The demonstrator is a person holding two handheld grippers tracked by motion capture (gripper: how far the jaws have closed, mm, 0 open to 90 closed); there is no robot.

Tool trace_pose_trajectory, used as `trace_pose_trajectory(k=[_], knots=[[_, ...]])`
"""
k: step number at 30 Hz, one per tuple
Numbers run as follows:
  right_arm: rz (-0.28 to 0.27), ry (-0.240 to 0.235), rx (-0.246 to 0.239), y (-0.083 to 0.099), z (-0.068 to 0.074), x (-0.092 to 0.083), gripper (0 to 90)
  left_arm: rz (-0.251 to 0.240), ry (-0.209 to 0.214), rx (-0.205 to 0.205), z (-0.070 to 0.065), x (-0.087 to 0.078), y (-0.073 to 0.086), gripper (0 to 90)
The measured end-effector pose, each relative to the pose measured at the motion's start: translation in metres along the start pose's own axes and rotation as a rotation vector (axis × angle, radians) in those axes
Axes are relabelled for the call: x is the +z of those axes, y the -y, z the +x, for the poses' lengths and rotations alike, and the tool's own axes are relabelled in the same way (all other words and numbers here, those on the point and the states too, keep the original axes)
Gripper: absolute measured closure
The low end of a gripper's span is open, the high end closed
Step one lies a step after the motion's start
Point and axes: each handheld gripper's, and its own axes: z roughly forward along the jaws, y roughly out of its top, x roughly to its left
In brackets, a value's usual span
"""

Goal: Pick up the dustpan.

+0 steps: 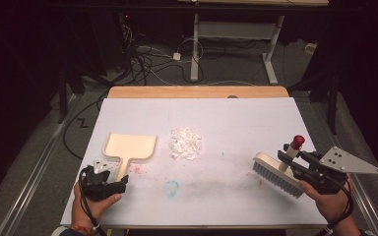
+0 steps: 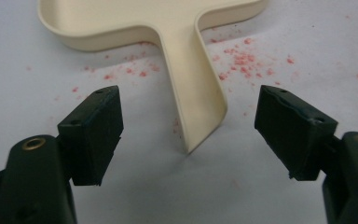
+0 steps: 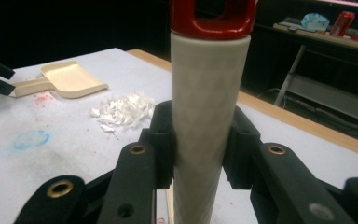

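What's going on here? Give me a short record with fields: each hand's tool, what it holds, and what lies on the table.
left gripper: fingers open, either side of the dustpan handle, not pressing it
right gripper: fingers shut on the brush handle
dustpan: cream, flat on the table's left side
brush: white bristles, red cap on the handle
paper scraps: white pile at mid-table
table: white sheet with pink crumbs and a blue smudge

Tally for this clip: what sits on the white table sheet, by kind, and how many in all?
Dustpan, cream, handle between the open left gripper's fingers: 1
Brush, handle clamped in the right gripper: 1
Pile of white paper scraps: 1
Total: 3
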Motion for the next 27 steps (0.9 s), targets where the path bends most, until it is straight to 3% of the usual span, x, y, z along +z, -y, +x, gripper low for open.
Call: trace_pose_trajectory(k=[2, 3, 4, 7, 10, 18, 24, 27], knots=[[0.003, 0.0, 0.0, 0.0, 0.0, 0.001, 69.8, 0.013, -0.007, -0.001, 0.001, 0.005, -0.004, 25.4], [0.009, 0.004, -0.003, 0.001, 0.0, 0.002, 69.8, 0.036, -0.042, 0.008, 0.002, 0.017, -0.012, 27.0], [0.01, 0.004, 0.0, 0.001, 0.0, 0.002, 69.8, 0.043, -0.051, 0.004, 0.004, 0.023, -0.016, 29.3], [0.013, 0.003, -0.003, 0.002, 0.0, 0.003, 69.8, 0.032, -0.036, -0.015, 0.009, 0.029, -0.022, 33.3], [0.016, 0.012, 0.007, 0.003, -0.001, 0.004, 69.8, 0.044, -0.035, -0.001, 0.012, 0.035, -0.032, 37.5], [0.022, 0.003, 0.008, 0.005, -0.001, 0.008, 69.8, 0.046, -0.035, 0.011, 0.017, 0.042, -0.042, 61.5], [0.029, 0.001, 0.014, 0.006, -0.001, 0.011, 69.8, 0.047, -0.033, 0.03, 0.018, 0.043, -0.046, 63.3], [0.026, 0.005, 0.016, 0.005, -0.002, 0.011, 69.8, 0.057, -0.042, 0.061, 0.018, 0.041, -0.049, 63.4]])
